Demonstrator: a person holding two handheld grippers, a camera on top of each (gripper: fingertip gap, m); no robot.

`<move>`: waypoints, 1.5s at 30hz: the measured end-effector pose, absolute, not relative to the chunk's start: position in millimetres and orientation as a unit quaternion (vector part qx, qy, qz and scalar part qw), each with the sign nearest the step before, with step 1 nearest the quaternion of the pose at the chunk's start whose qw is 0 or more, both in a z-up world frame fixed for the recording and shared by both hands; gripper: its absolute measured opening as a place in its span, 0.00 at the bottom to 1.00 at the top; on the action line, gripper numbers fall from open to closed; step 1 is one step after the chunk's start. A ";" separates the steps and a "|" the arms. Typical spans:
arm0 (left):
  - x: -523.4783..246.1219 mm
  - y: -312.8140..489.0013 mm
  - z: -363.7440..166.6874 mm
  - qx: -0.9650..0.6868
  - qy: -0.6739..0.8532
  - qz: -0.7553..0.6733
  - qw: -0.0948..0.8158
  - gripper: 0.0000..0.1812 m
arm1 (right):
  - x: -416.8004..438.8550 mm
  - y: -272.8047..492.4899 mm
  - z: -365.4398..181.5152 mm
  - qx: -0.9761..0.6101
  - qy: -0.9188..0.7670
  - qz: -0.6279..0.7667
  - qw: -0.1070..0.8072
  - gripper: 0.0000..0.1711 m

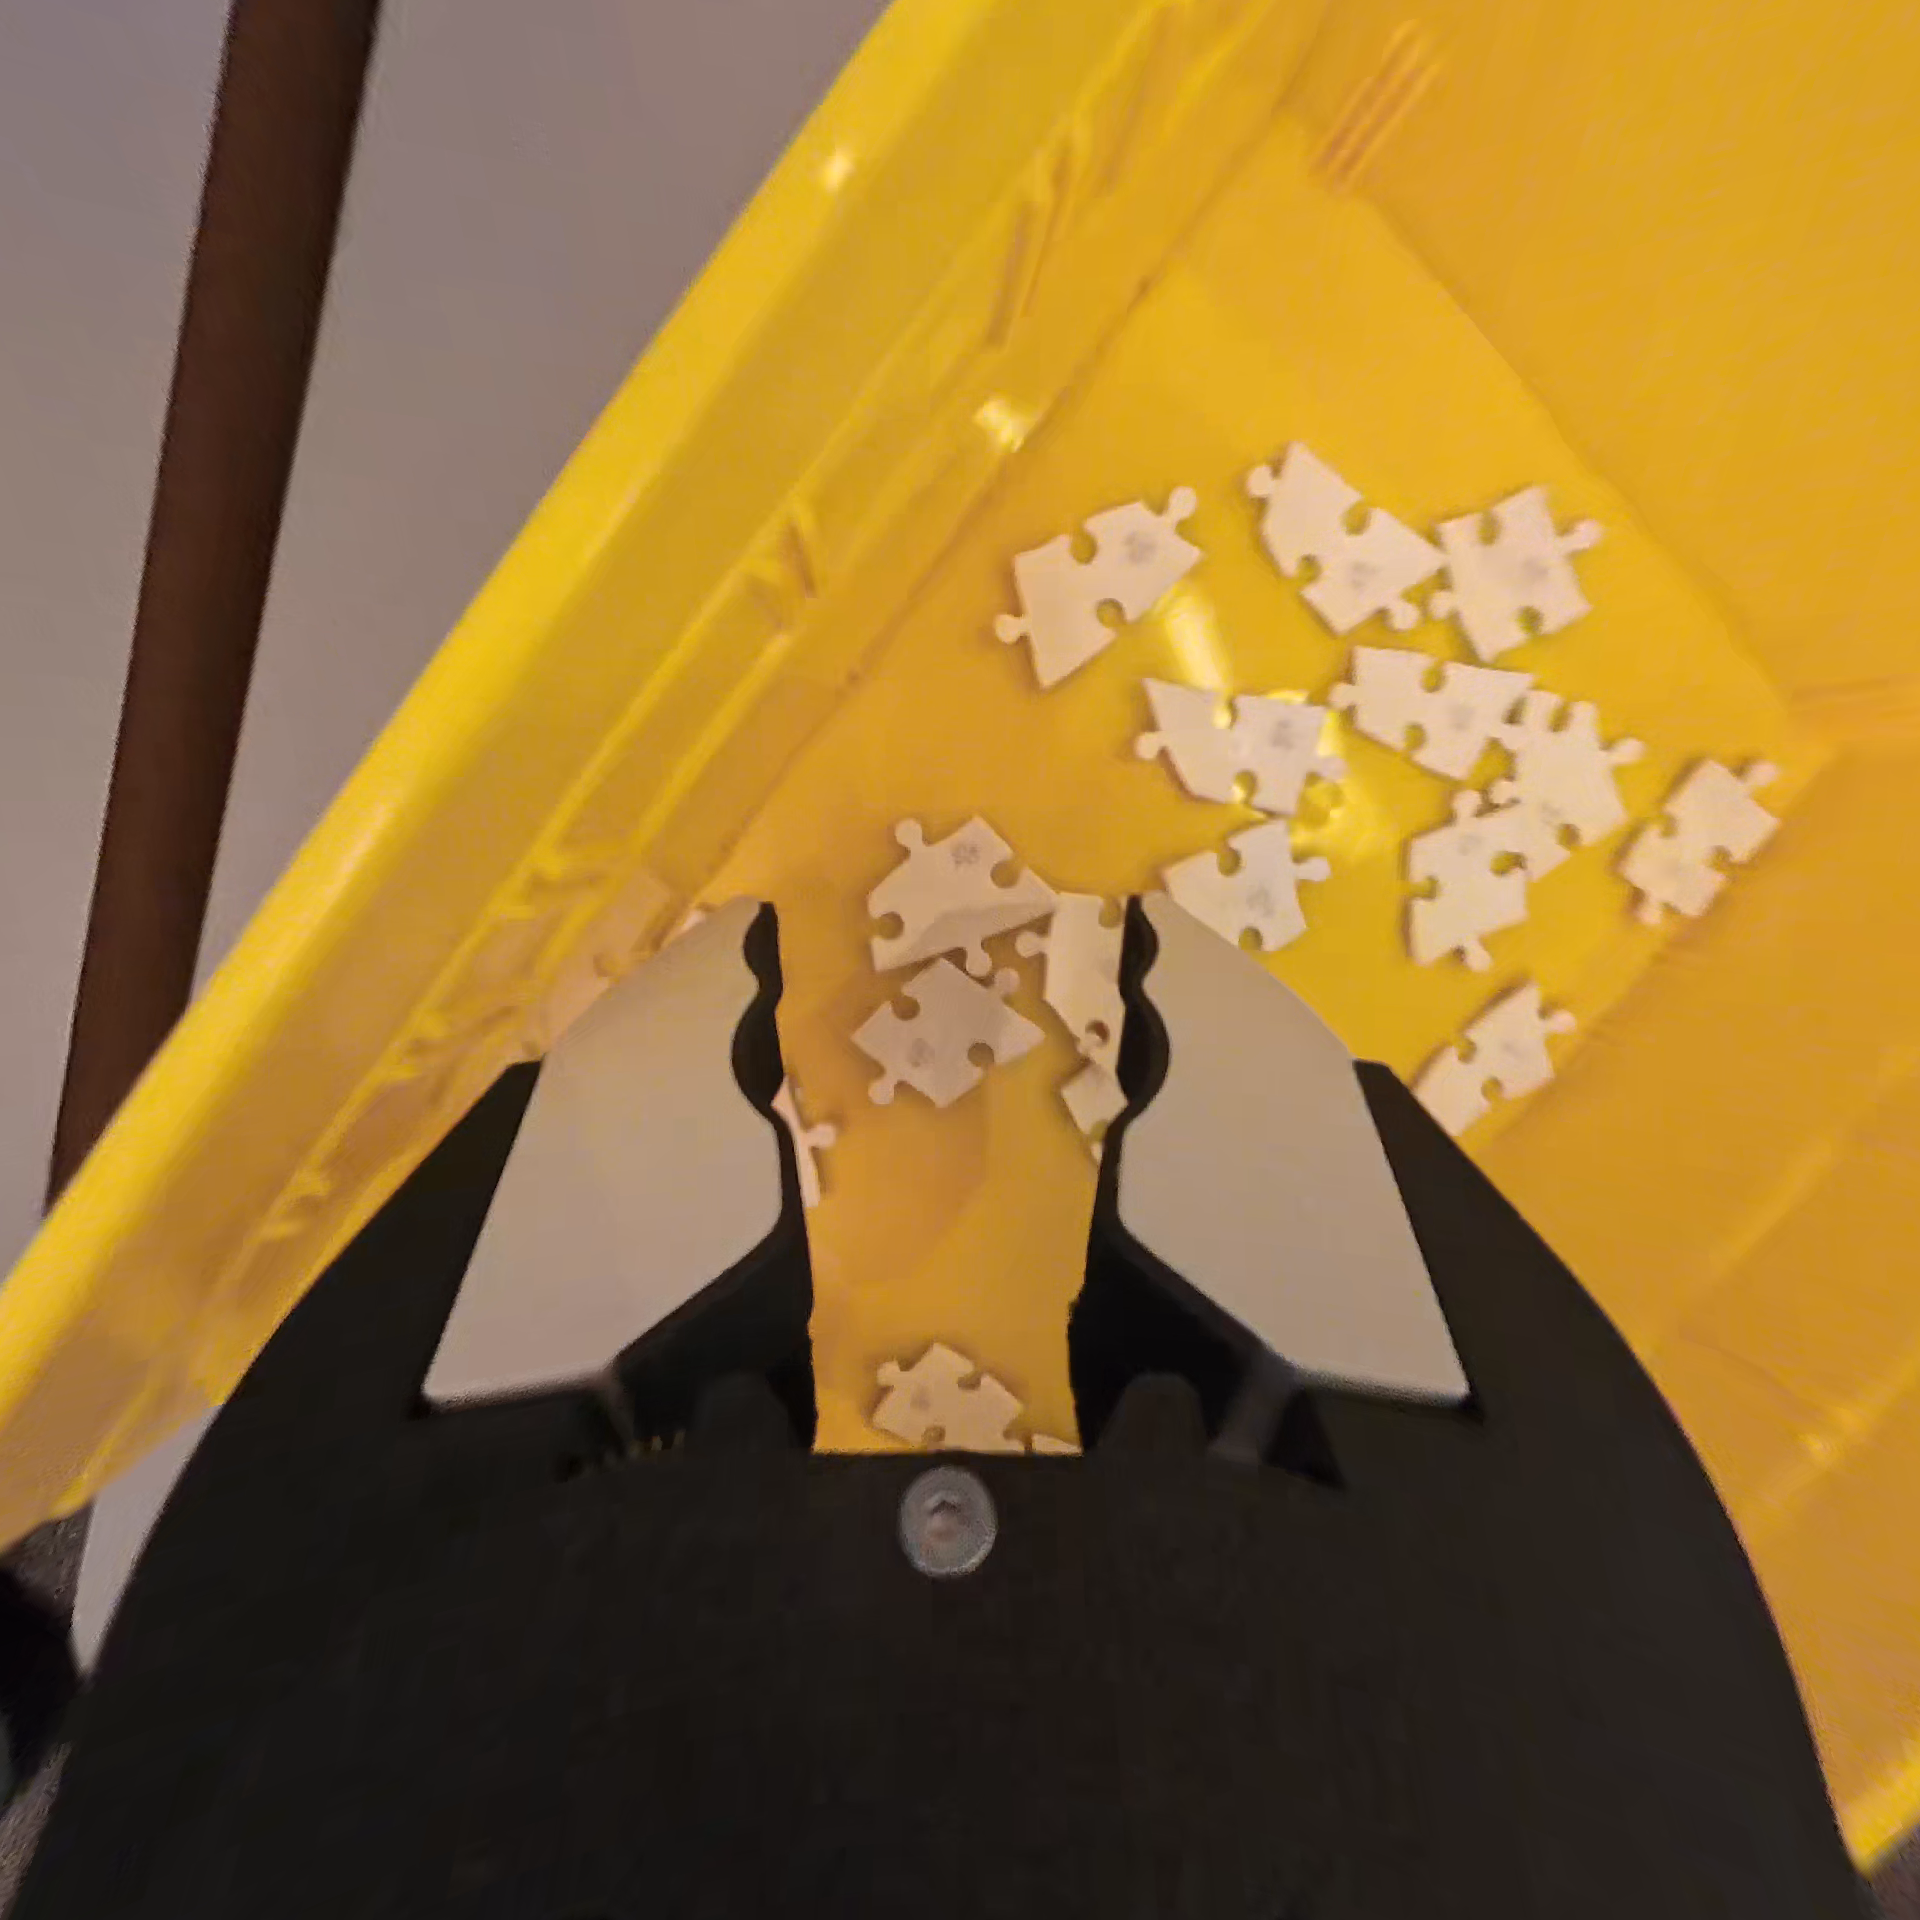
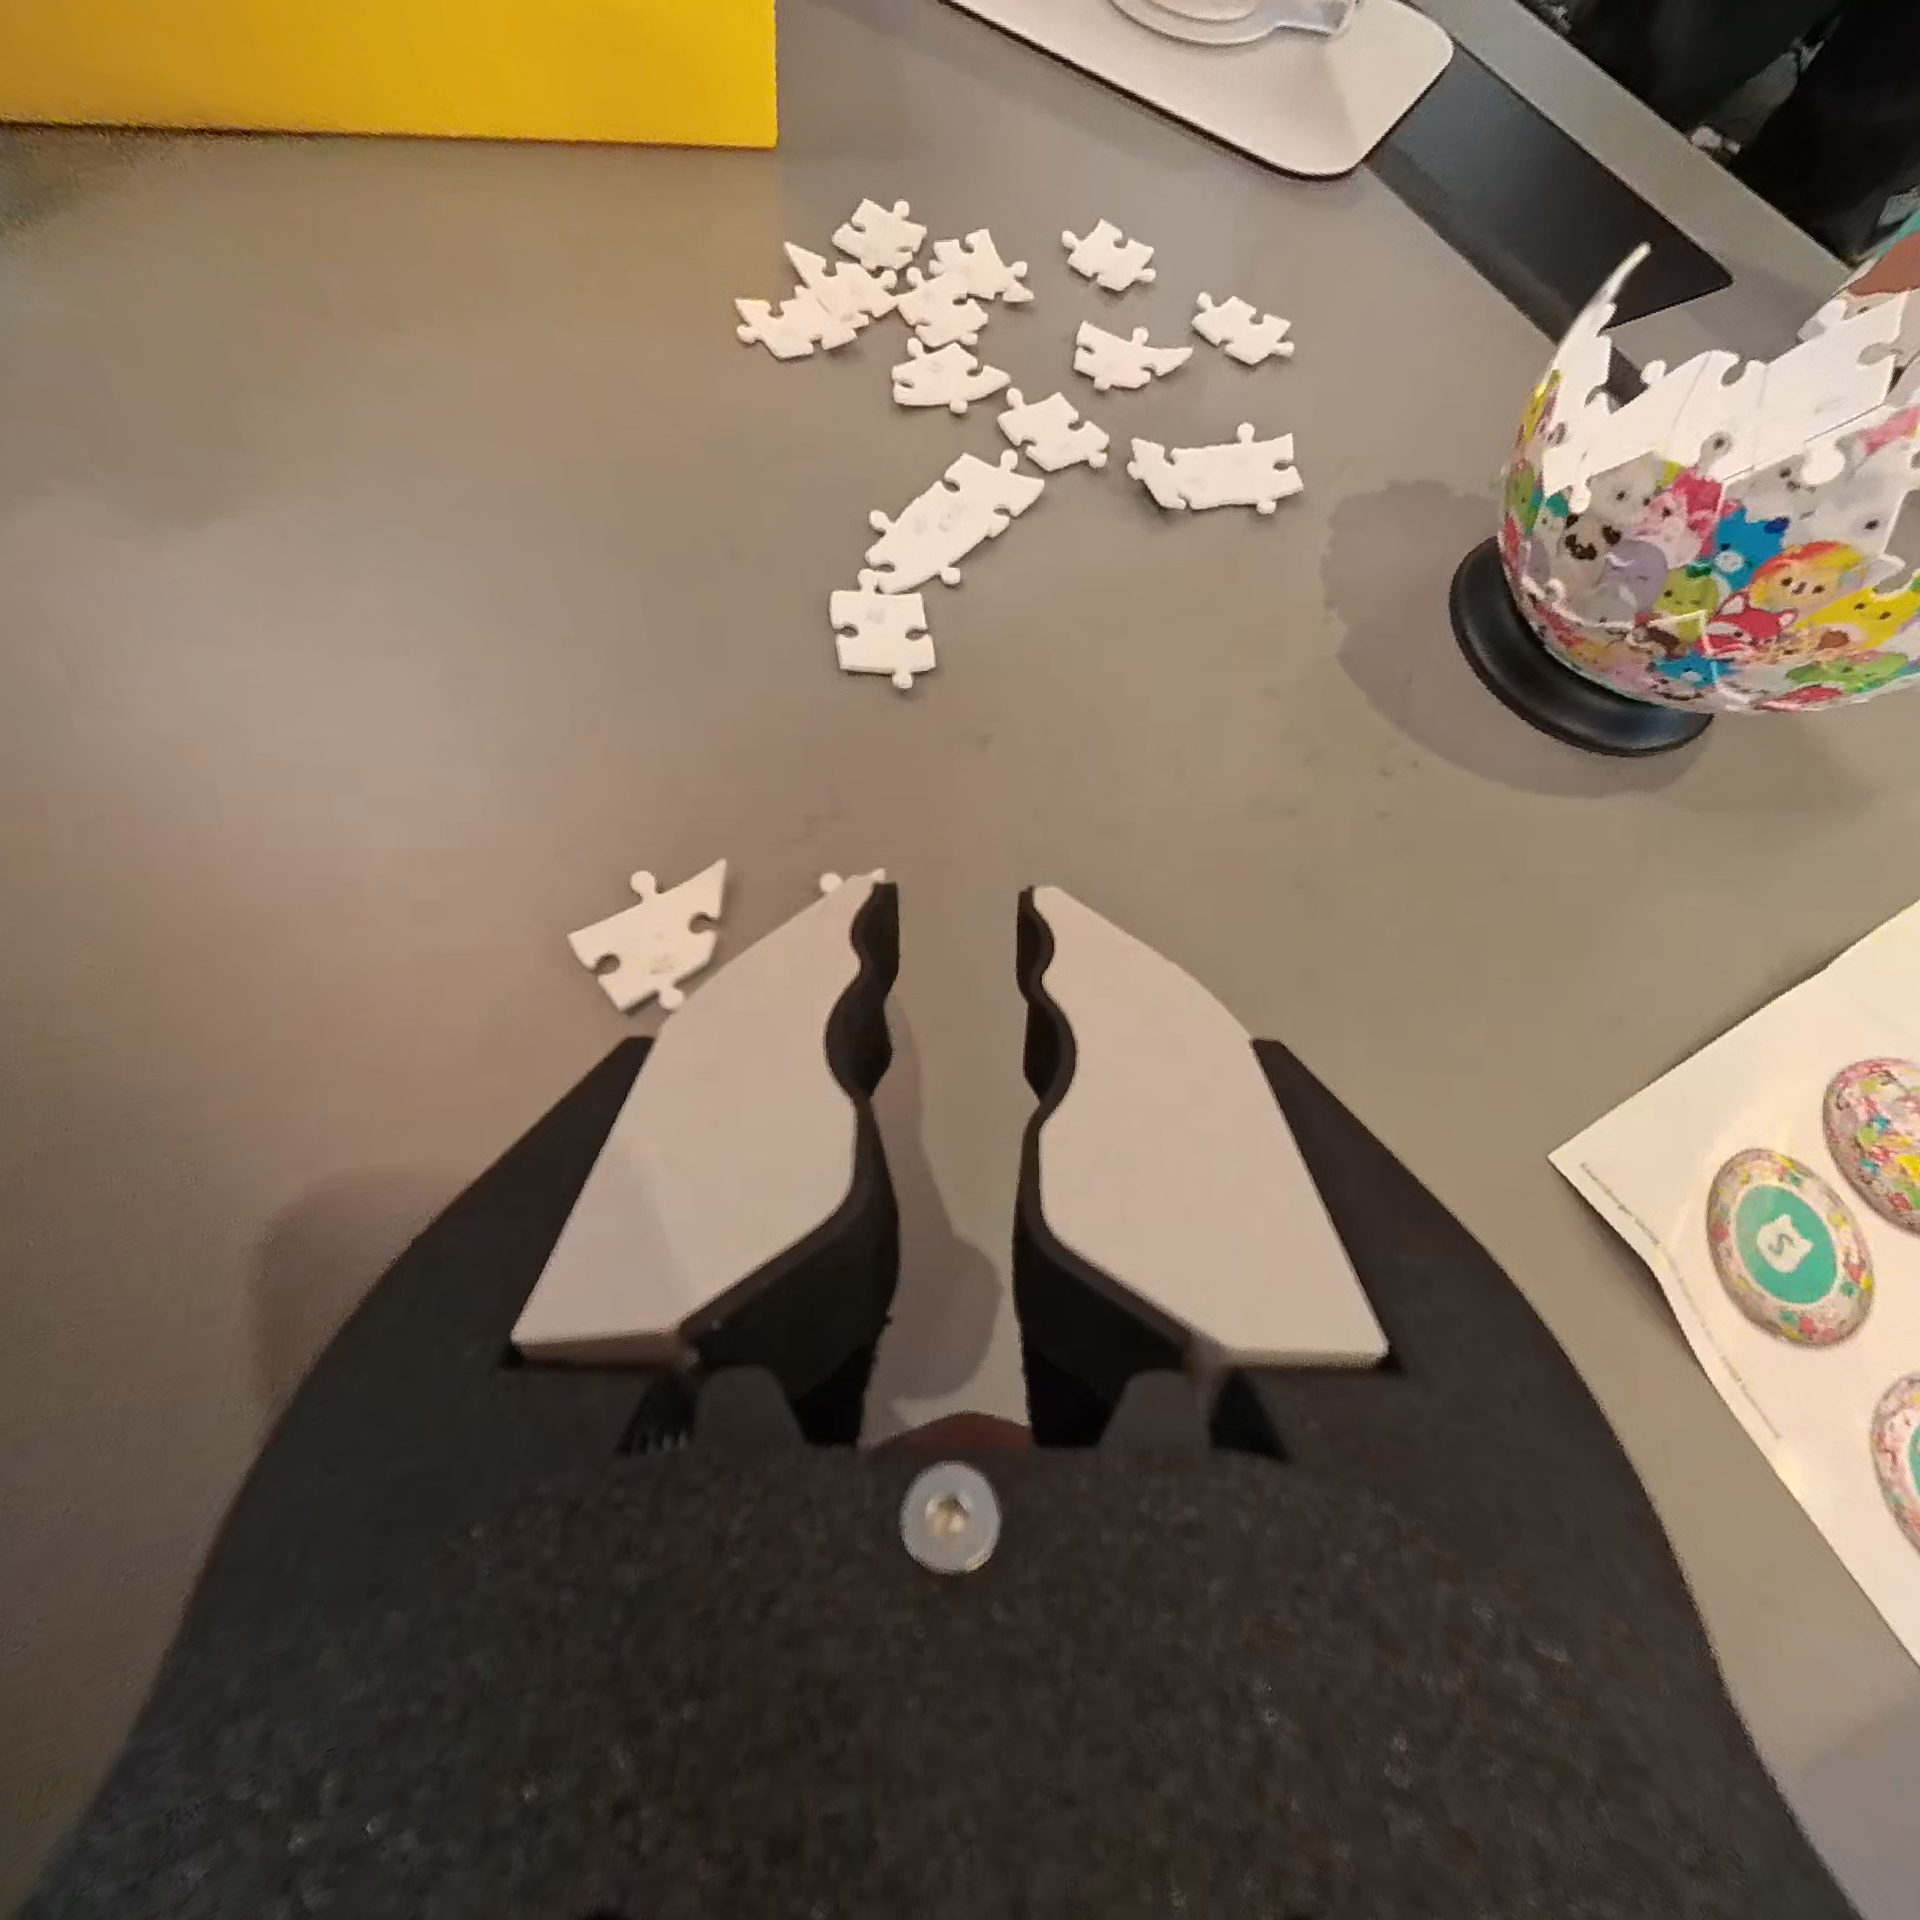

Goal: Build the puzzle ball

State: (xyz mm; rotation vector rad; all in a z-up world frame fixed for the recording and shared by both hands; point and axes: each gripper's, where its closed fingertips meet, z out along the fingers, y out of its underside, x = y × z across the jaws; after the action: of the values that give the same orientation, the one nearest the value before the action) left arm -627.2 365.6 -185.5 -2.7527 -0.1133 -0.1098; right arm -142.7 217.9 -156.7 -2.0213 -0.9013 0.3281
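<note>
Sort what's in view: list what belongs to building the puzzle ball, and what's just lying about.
Belongs to the job:
half-built puzzle ball on its black stand
loose white pieces on the table
pieces in the yellow bin
picture sheet

Just lying about:
white tray
brown post

The place looked like an office or a lab work desk set up for a tabletop hobby job, not a kitchen or workshop. A smooth grey surface [image 2: 416, 582] carried loose white puzzle pieces [image 2: 997, 395], a half-built colourful puzzle ball [image 2: 1714, 551] on a black ring stand [image 2: 1538, 675], and a printed instruction sheet [image 2: 1714, 1226]. A yellow plastic bin [image 1: 1558, 312] held more pieces. At the far edge lay a pale rounded mat [image 2: 1299, 94] under something clear, beside dark equipment [image 2: 1766, 94] too dim to identify. A plain pale wall [image 1: 499, 260] and a brown post [image 1: 208, 582] stood behind the bin.
</note>
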 end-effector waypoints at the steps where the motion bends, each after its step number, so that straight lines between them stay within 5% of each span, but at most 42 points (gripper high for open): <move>1: -629.4 366.5 -191.0 -0.983 -0.042 -0.024 0.175 0.34 | -140.0 218.4 -158.0 -0.814 -0.362 0.129 0.435 0.13; 11: -633.4 367.4 -208.4 -0.983 -0.099 0.004 0.153 0.35 | -116.0 222.0 -173.8 -0.825 -0.343 0.140 0.427 0.12; 17: -635.0 363.2 -206.6 -0.981 -0.107 0.000 0.162 0.20 | -110.8 222.9 -175.0 -0.822 -0.346 0.141 0.429 0.12; 26: -610.0 362.7 -169.9 -0.970 0.027 -0.039 0.237 0.19 | -109.9 219.3 -159.4 -0.814 -0.356 0.127 0.442 0.12; 34: -455.6 322.6 -70.7 -0.860 0.350 -0.063 0.365 0.19 | -167.3 226.5 -111.7 -0.792 -0.370 0.289 0.390 0.10; 45: -257.2 238.8 -106.7 -0.716 0.592 -0.020 0.371 0.19 | -238.5 226.9 -98.8 -0.773 -0.332 0.484 0.241 0.10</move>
State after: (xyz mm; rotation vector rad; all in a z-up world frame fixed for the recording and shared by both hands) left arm -257.2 238.8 -106.7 -1.8350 1.5173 -0.0525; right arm -238.5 226.9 -98.8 -2.1157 -0.9079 1.3230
